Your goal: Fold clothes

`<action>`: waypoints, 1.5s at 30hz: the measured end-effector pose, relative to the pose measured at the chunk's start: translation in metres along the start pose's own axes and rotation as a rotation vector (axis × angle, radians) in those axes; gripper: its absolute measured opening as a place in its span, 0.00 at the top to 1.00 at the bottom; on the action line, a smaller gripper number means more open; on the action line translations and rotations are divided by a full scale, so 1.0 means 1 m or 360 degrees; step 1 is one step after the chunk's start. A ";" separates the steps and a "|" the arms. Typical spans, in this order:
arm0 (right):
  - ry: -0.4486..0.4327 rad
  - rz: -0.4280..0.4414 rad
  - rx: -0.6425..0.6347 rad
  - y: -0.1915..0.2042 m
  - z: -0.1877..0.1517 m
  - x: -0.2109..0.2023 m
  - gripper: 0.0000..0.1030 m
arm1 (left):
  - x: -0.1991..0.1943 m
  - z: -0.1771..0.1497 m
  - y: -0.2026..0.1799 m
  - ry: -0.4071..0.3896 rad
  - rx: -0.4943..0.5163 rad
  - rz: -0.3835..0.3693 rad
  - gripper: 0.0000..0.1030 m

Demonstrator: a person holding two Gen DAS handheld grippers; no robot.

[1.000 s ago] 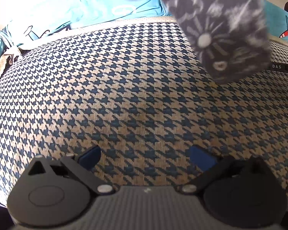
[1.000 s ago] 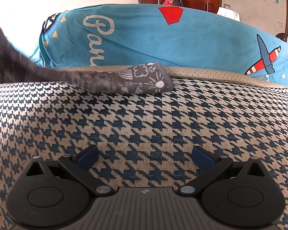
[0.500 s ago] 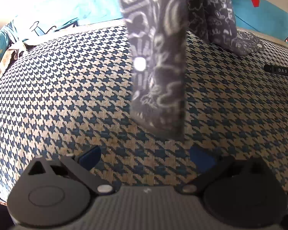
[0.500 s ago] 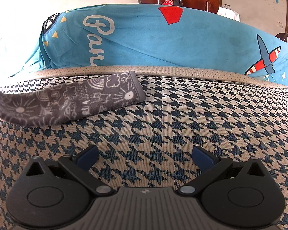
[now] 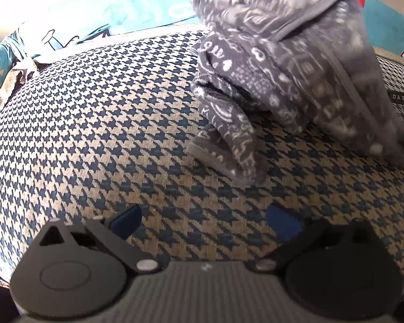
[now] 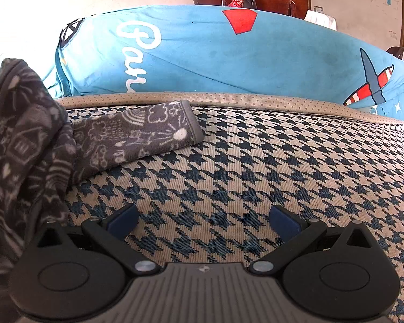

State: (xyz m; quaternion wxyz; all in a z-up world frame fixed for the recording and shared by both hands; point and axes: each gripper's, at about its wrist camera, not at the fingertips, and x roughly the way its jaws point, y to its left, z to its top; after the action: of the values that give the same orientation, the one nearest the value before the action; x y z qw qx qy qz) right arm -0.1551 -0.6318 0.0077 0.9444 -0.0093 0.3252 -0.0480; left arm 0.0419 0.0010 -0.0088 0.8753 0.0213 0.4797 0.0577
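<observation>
Grey printed garment [image 5: 291, 64] lies bunched on the houndstooth cover [image 5: 94, 123], one sleeve [image 6: 137, 134] trailing toward the blue bedding [image 6: 229, 53]. Your left gripper [image 5: 203, 219] and right gripper [image 6: 203, 219] both gape, holding nothing. Before creasing, spread it flat; pinch hems, not bulk.

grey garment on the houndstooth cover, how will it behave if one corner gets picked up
The grey garment will probably go floppy: it lies crumpled in soft folds and sags over itself. It looks like thick fleece, so likely light for its bulk and not slippery. Its sleeve lies stretched out apart from the heap, so it would likely trail behind.
</observation>
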 end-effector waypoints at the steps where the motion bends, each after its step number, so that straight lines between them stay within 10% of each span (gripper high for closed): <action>1: 0.0000 -0.0001 -0.0001 0.000 0.000 0.000 0.00 | -0.001 0.000 0.004 -0.0004 -0.0001 0.0000 0.00; 45: -0.0002 -0.0007 -0.0006 0.000 -0.001 0.000 0.00 | 0.004 -0.035 -0.152 0.0042 -0.0063 0.0066 0.00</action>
State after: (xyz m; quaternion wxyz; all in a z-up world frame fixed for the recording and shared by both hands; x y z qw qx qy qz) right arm -0.1557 -0.6317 0.0075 0.9445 -0.0120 0.3246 -0.0496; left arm 0.0274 -0.1499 -0.0452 0.8677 0.0131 0.4895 0.0855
